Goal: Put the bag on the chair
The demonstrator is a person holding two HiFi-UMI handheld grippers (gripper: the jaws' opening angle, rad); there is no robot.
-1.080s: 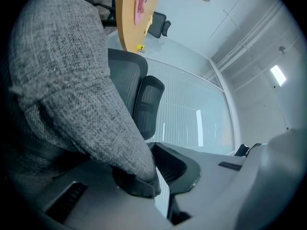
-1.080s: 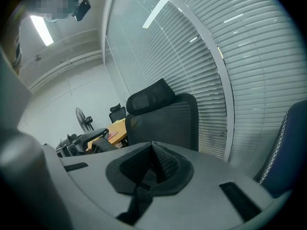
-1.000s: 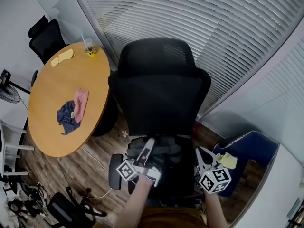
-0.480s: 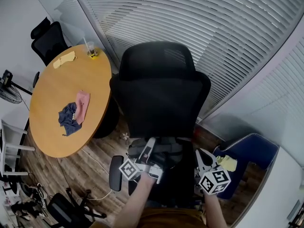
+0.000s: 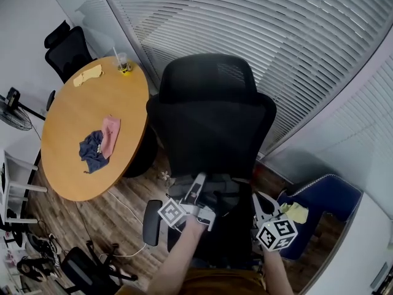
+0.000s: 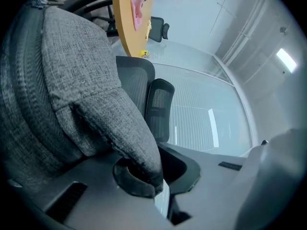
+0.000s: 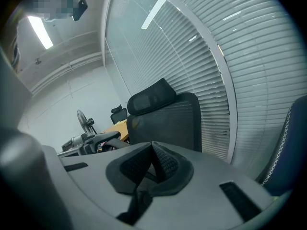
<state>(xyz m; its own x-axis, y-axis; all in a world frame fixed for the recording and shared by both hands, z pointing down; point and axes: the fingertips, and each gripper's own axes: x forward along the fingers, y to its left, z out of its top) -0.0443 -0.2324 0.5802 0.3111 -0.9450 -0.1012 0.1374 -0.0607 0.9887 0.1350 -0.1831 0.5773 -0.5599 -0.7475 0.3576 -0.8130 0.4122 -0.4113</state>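
Nearest, the left gripper [image 6: 156,188] is clamped on a fold of the soft grey, coarse-woven fabric bag [image 6: 81,90], which bulges ahead of its jaws. Beside it, the right gripper [image 7: 152,164] has its ribbed pads pressed together on nothing. The bag sits low over the seat of the black mesh-backed office chair [image 5: 212,121], backrest straight ahead. Farther left stands a round wooden table [image 5: 67,165].

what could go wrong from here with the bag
1. The left hand-held gripper pinches only a fabric fold of the grey bag, so it may slip free.
2. The right hand-held gripper is shut and empty, so the bag has one grip only and could tip off the chair.
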